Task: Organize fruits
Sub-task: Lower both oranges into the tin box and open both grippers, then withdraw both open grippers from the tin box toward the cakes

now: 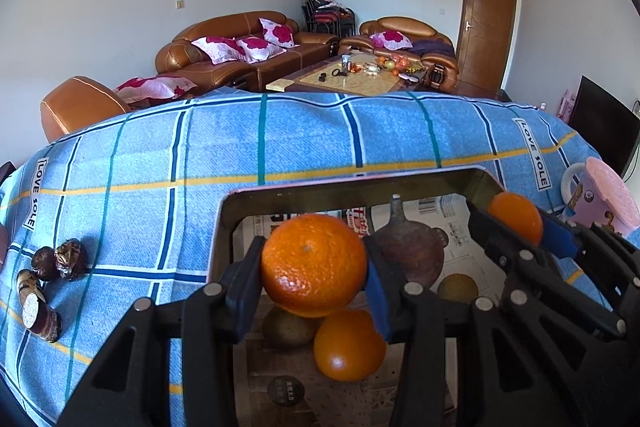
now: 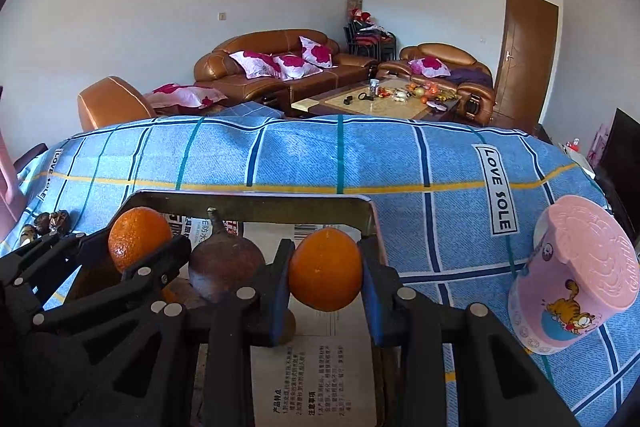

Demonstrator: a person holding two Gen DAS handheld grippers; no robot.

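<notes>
On the far left of the blue checked cloth [image 1: 280,147] covering the table lie a few dark brown chestnut-like pieces [image 1: 60,261], well apart from the box [image 1: 352,183]. The box is a shallow open tray with dark walls, lined with printed paper [image 2: 320,379]. In it sit a loose orange [image 1: 348,345], two dull green-brown fruits [image 1: 288,327] and a brown fruit with a stalk [image 1: 412,255] standing upright near the middle.

Both tools hang over the box, each closed on fruit. The left tool [image 1: 314,267] has its blue pads pressed on either side of a large orange [image 1: 314,263], held above the loose orange. The right tool [image 2: 326,275] grips a smaller orange [image 2: 326,269] near the box's right wall — seen from the left wrist it sits at the far right corner.

Right of the box, near the table's right edge, stands a pink mug [image 2: 576,275] with a pink lid and a cartoon cat on its side. Between the box and the far edge the cloth is bare, and likewise between the box and the mug.

The cloth carries strips reading "LOVE SOLE" [image 2: 496,187]. The lining paper bears Chinese print and a barcode, too small to read — beyond the table are brown sofas [image 1: 248,47] and a low table.
</notes>
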